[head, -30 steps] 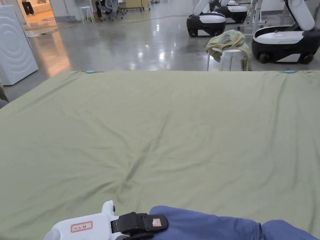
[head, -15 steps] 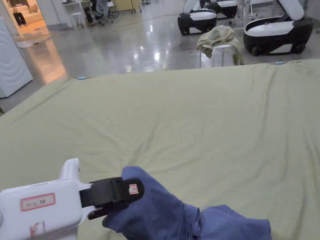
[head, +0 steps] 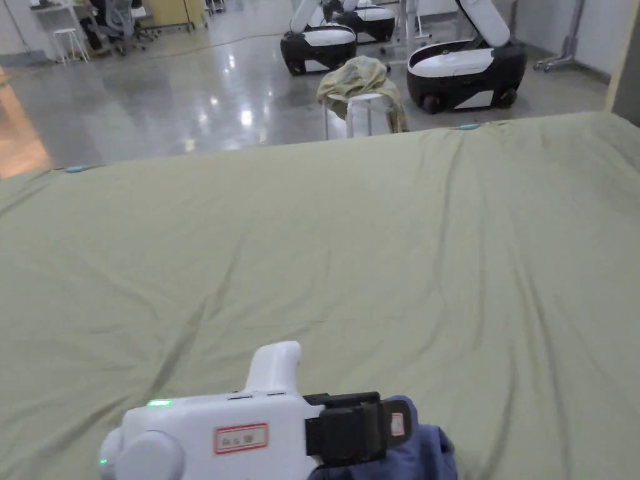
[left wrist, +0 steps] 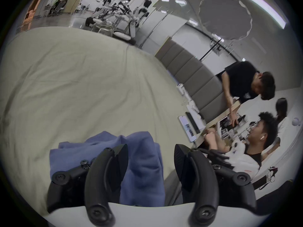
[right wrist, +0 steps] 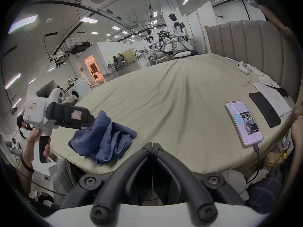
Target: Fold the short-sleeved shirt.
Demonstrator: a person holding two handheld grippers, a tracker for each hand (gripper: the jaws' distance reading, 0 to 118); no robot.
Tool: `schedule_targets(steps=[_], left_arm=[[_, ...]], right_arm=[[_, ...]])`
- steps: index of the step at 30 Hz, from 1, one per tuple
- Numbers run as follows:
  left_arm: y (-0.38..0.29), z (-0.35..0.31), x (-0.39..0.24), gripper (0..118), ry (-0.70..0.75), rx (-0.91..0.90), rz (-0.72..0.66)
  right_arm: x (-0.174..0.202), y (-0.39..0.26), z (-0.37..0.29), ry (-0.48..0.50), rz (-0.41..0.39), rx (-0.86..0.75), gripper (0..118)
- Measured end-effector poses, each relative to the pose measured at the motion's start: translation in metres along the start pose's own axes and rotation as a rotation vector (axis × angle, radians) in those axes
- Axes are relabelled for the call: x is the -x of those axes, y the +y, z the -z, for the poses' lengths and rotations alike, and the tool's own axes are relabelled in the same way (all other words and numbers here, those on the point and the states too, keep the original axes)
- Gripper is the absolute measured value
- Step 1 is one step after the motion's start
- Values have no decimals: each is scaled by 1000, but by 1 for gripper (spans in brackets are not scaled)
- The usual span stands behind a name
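Note:
A crumpled blue short-sleeved shirt (right wrist: 105, 140) lies in a heap on the green bed sheet (head: 375, 250), close to the near edge. My left gripper (left wrist: 150, 150) hovers right over it with its jaws wide apart, and blue cloth (left wrist: 141, 165) shows between and behind them. From the head view the left gripper (head: 397, 428) covers most of the shirt (head: 419, 456). In the right gripper view the left gripper (right wrist: 89, 120) touches the top of the heap. My right gripper (right wrist: 152, 146) hangs off the near edge of the bed, shut with nothing in it.
Two phones (right wrist: 242, 124) (right wrist: 264, 111), papers and scissors (right wrist: 277, 89) lie at the bed's right side by the padded headboard (right wrist: 255, 47). Beyond the far edge stand a stool with a cloth (head: 362, 81) and wheeled robots (head: 462, 69). People sit near the bed (left wrist: 262, 135).
The head camera has swung to the right. The left gripper and the blue shirt have come down from half a second ago, and the heap now rests at the near edge.

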State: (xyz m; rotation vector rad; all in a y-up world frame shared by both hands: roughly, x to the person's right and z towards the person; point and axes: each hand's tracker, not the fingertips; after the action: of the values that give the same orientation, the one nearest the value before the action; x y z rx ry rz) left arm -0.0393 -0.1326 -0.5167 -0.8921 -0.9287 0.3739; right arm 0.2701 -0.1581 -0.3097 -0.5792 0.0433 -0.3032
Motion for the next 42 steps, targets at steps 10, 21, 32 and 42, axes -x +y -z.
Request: schedule_targets(steps=[10, 21, 32, 42], left_arm=[[-51, 93, 42, 4, -25, 189, -129], [-17, -45, 32, 34, -44, -129, -29], [-30, -68, 124, 52, -78, -58, -322], [-57, -30, 156, 62, -224, 6, -536]], right_arm=[[20, 7, 10, 47, -59, 21, 0], [70, 28, 102, 242, -174, 245, 0], [83, 18, 150, 69, -337, 475, 0], [77, 17, 149, 92, -293, 461, 0]])
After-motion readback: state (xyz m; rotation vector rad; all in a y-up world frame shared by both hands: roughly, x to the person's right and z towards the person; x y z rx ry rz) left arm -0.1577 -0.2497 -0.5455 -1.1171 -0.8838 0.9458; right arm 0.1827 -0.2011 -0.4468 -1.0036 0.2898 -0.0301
